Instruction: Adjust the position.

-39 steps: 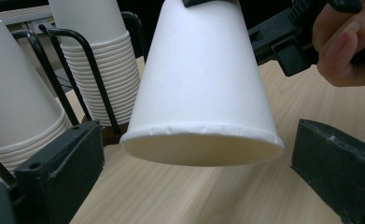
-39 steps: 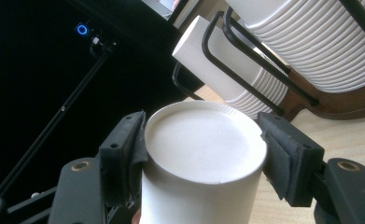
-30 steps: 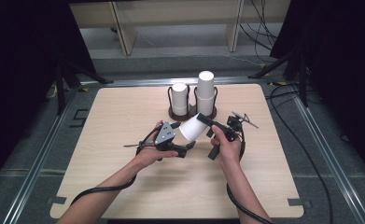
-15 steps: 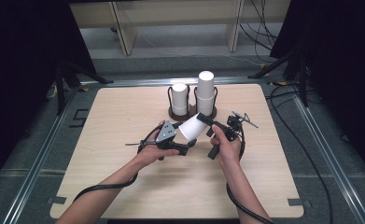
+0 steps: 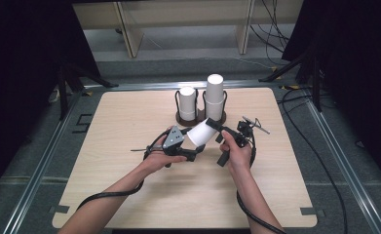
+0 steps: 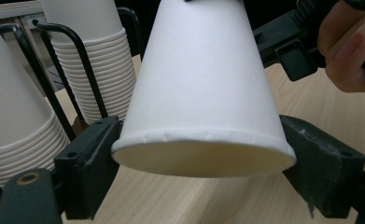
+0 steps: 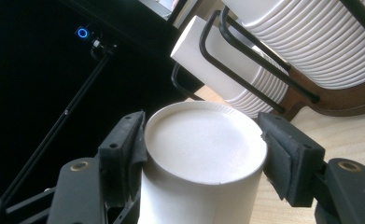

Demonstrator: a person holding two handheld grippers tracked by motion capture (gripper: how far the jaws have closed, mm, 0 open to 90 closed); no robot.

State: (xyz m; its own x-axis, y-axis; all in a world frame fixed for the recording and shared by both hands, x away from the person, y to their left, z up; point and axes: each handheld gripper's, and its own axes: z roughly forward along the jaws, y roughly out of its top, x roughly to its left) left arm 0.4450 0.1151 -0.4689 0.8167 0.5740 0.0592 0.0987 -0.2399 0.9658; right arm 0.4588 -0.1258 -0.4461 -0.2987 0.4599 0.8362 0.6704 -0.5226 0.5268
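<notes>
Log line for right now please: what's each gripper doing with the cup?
paper cup: held tilted above table | right gripper: shut on its base end | left gripper: jaws just closing, pads at its rim

One white paper cup (image 5: 201, 134) is held off the table, tilted on its side between the two grippers, its closed base toward the cup stacks and its open mouth toward the person's left. The cup is a plain tapered cone with a rolled rim (image 6: 203, 140), undented where visible; the rim sits between two black pads that touch it at both sides. The flat, recessed base (image 7: 203, 140) is likewise clamped at both sides by pads. The inside appears empty as far as can be seen. The cup hangs just in front of the two holders, apart from both stacks.
</notes>
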